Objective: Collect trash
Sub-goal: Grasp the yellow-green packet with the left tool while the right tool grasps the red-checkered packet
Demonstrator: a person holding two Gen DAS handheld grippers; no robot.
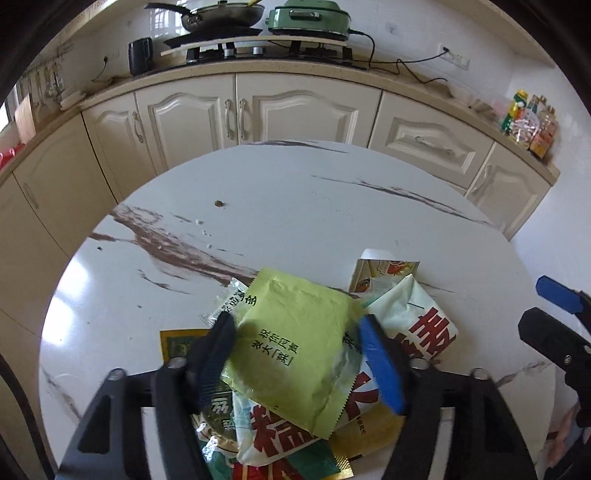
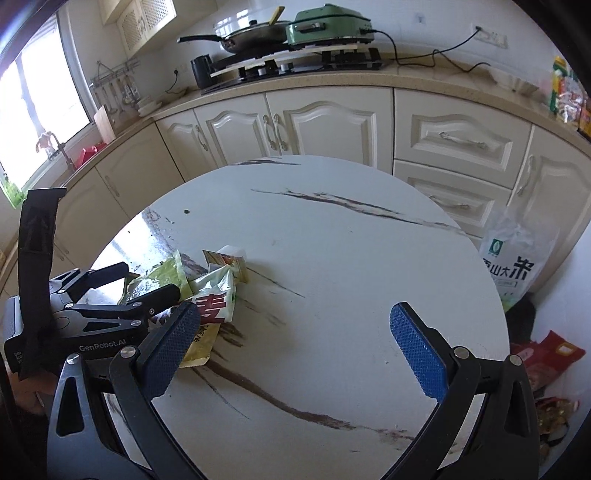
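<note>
A pile of empty snack wrappers lies at the near left of the round marble table point(image 1: 295, 206). On top is a light green packet point(image 1: 295, 343); under it are a white wrapper with red characters point(image 1: 424, 325) and a yellow one point(image 1: 177, 343). A small torn carton point(image 1: 384, 273) lies just behind. My left gripper point(image 1: 299, 365) has its jaws on either side of the green packet, touching its edges. In the right wrist view the pile point(image 2: 214, 291) sits left of my right gripper point(image 2: 295, 354), which is open, empty and over bare table. The left gripper point(image 2: 110, 314) also shows there.
Cream kitchen cabinets point(image 1: 258, 110) curve behind the table, with a stove, pan and green cooker point(image 1: 310, 18) on the counter. A white rice bag point(image 2: 517, 258) and red wrappers point(image 2: 550, 354) lie on the floor to the right of the table.
</note>
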